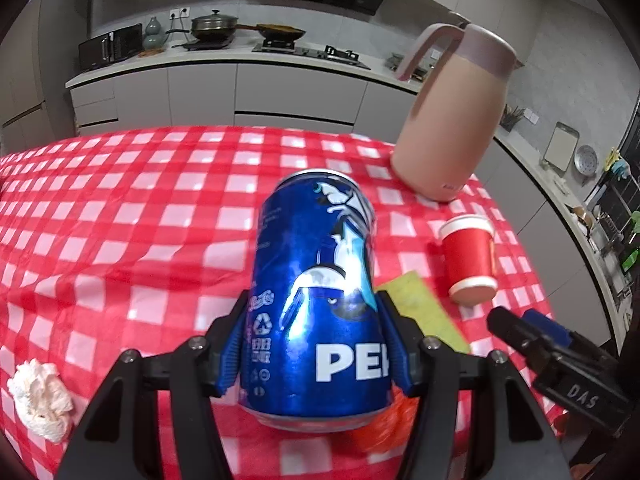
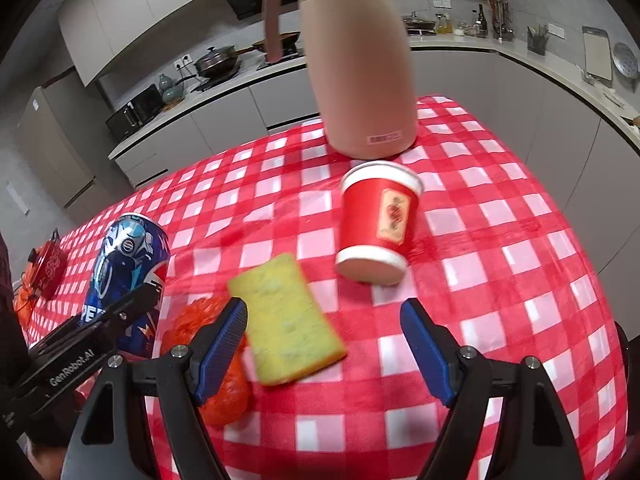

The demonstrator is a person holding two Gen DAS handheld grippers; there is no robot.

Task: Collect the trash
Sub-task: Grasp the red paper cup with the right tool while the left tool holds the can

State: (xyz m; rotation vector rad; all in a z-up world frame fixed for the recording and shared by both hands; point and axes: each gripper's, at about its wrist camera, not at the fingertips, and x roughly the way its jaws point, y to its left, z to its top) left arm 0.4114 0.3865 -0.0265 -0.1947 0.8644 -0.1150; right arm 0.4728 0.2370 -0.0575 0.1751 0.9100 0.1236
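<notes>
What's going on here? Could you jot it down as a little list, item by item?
Left claw: closed on the blue Pepsi can
Right claw: open, empty, above the yellow sponge
Red paper cup: tipped over beside the sponge
Pink jug: upright behind the cup
Crumpled tissue: on the checked tablecloth

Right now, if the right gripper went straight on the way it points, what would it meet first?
Probably the tablecloth just right of the sponge; the open right gripper straddles the sponge's right edge. The red cup lies further along that line. Depth is hard to judge in this fisheye view.
</notes>
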